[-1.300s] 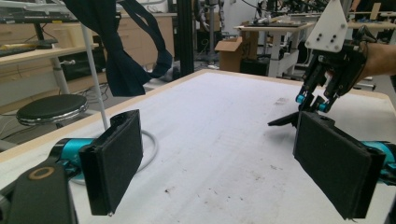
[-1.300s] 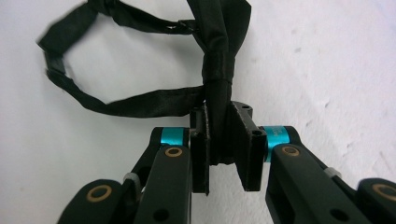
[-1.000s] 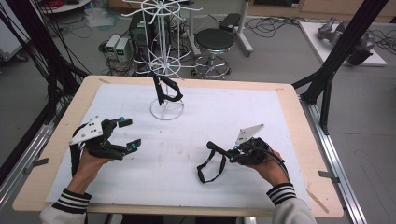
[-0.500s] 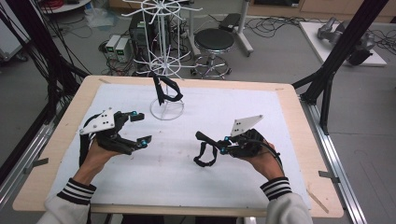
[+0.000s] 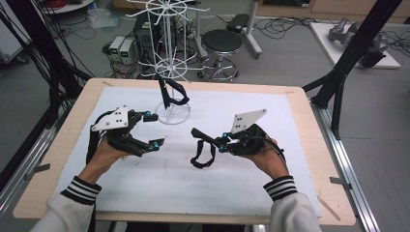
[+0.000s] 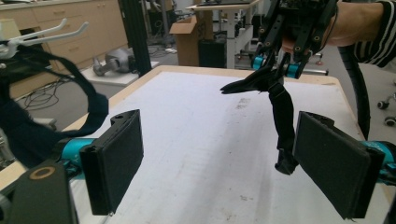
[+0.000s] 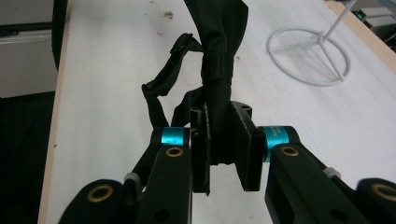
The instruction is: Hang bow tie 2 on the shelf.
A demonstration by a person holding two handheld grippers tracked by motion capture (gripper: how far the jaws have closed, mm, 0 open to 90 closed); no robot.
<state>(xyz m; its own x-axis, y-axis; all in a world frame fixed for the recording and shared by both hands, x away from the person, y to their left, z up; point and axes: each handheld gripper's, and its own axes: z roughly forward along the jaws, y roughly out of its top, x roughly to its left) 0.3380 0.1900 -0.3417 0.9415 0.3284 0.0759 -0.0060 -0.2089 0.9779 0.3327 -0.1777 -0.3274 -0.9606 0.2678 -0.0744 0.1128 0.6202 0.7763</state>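
Black strap (image 5: 203,153) hangs from the right gripper (image 5: 209,139) above the white mat (image 5: 270,193), its loose loop drooping to the surface near the middle of the table (image 5: 309,121). Largest after the table is the white wire rack (image 5: 170,72), standing at the mat's far edge with 1 more dark strap (image 5: 170,94) hooked on it. Right jaws are clamped on the black strap's thick stitched band. Left gripper (image 5: 153,130) hovers nearby, jaws spread wide, holding nothing. No readable writing appears on anything.
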